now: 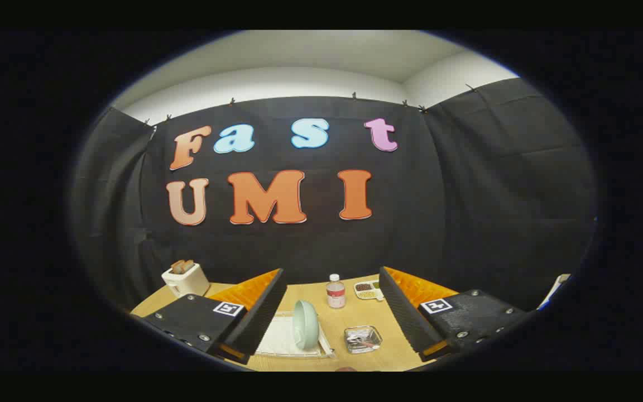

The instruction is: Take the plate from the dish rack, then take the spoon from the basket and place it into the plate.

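While the gripper (pixel 330 312) is held high with its fingers spread wide and nothing grasped, the first step is judged not begun, so it should be lowered toward eleven o'clock, where the plate (pixel 305 324) stands on edge in the rack (pixel 277 341), and the rim pinched squarely. Counted near to far: one plate in one rack, one basket (pixel 363 339) of cutlery at one o'clock, spoon indistinct, then one bottle (pixel 335 291), one snack tray (pixel 369 290) and one toaster (pixel 185 278).
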`<state>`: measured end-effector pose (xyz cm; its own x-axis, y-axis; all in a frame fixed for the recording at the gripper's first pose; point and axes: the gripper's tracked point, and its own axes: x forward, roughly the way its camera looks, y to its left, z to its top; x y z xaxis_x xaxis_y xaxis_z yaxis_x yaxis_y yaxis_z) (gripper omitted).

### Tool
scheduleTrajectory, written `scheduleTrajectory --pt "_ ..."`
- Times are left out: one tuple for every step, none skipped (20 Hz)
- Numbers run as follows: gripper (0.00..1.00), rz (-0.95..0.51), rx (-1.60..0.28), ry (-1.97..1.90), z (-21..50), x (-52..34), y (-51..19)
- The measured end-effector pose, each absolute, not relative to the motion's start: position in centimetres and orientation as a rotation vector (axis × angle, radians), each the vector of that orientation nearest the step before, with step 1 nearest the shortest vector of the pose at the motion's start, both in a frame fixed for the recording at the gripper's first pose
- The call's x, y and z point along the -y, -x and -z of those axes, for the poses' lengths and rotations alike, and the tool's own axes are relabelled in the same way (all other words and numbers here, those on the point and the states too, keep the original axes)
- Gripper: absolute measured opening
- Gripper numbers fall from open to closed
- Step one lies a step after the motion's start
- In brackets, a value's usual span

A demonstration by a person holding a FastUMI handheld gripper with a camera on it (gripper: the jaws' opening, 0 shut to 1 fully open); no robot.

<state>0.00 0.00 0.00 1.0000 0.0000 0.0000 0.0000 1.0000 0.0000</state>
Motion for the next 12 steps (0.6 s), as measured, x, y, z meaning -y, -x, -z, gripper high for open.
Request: scheduleTrajectory --pt "0.99 -0.011 -0.001 -0.004 -0.1 -0.3 -0.1" --pt "0.99 -0.022 0.000 -0.006 -0.2 -0.6 -0.2" --pt "0.99 -0.027 0.003 -0.003 -0.3 -0.8 -0.3" --pt "0.99 -0.028 0.004 0.004 -0.2 -0.9 -0.6" --pt "0.99 -0.030 0.004 0.011 -0.2 -1.0 -0.6" --pt "0.99 -0.034 0.003 0.016 -0.2 -1.1 -0.6" --pt "0.99 -0.036 0.002 0.018 -0.2 -1.4 -0.6" --pt "0.99 -0.035 0.002 0.017 -0.1 -1.5 -0.7" --pt "0.99 -0.036 -0.001 0.015 0.0 -1.6 -0.8" --pt "0.99 -0.038 -0.007 0.013 0.2 -1.8 -0.8" --pt "0.99 -0.038 -0.015 0.012 0.5 -2.0 -0.8" --pt "0.99 -0.037 -0.022 0.011 0.7 -2.1 -0.8"
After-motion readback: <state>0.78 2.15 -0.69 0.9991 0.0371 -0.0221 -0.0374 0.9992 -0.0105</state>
